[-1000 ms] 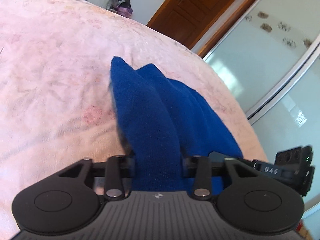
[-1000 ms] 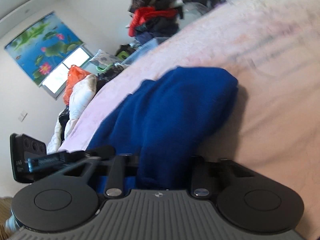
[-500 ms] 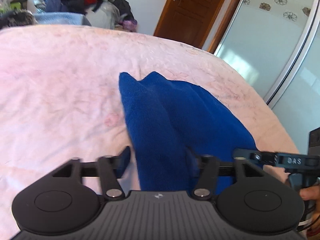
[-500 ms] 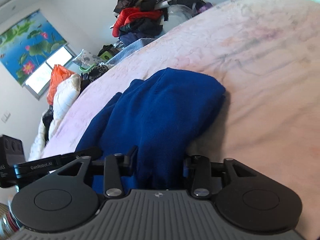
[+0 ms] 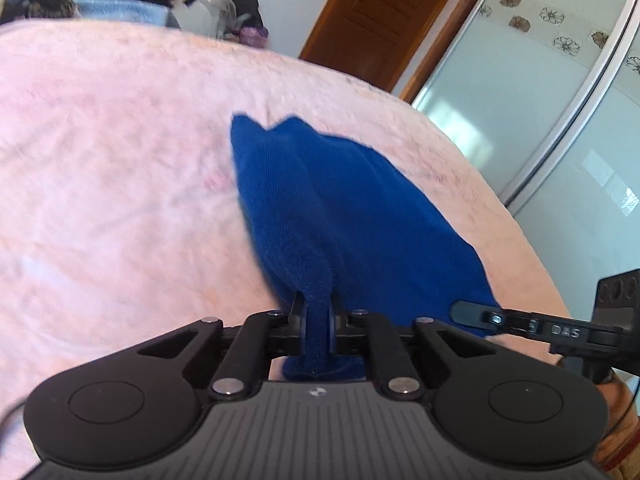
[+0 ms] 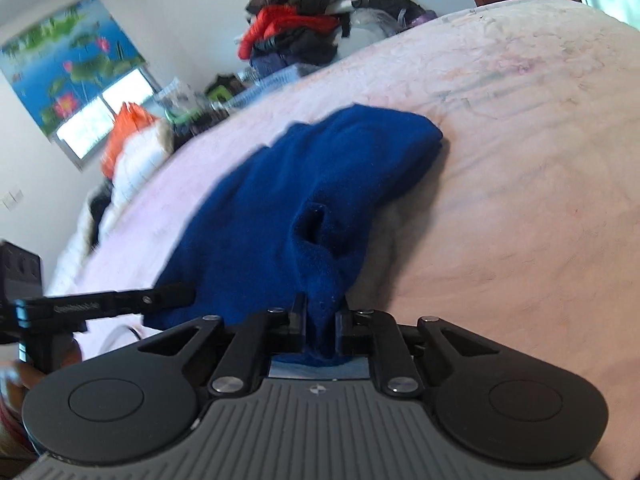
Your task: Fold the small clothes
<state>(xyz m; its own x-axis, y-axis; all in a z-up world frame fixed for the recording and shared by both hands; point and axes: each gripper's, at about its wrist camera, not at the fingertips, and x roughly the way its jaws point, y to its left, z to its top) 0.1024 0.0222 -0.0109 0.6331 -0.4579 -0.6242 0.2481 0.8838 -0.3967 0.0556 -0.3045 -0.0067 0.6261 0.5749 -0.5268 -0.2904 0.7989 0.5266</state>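
A blue knitted garment (image 5: 344,208) lies folded on a pink bed cover (image 5: 120,168). My left gripper (image 5: 315,312) is shut on the garment's near edge at its left corner. My right gripper (image 6: 322,316) is shut on the near edge of the same garment (image 6: 304,184) at its right corner. Each gripper shows in the other's view: the right one at the right edge of the left wrist view (image 5: 560,332), the left one at the left edge of the right wrist view (image 6: 100,304). The cloth bunches between both pairs of fingers.
A heap of clothes and bags (image 6: 304,32) stands beyond the bed's far side. A wooden door (image 5: 380,12) and a glass sliding wardrobe (image 5: 560,120) are to the right. Pillows and an orange bag (image 6: 128,140) lie at the bed's left end.
Both grippers have closed from open onto the garment's near edge. The cloth is now pinched into a narrow bunch in each.
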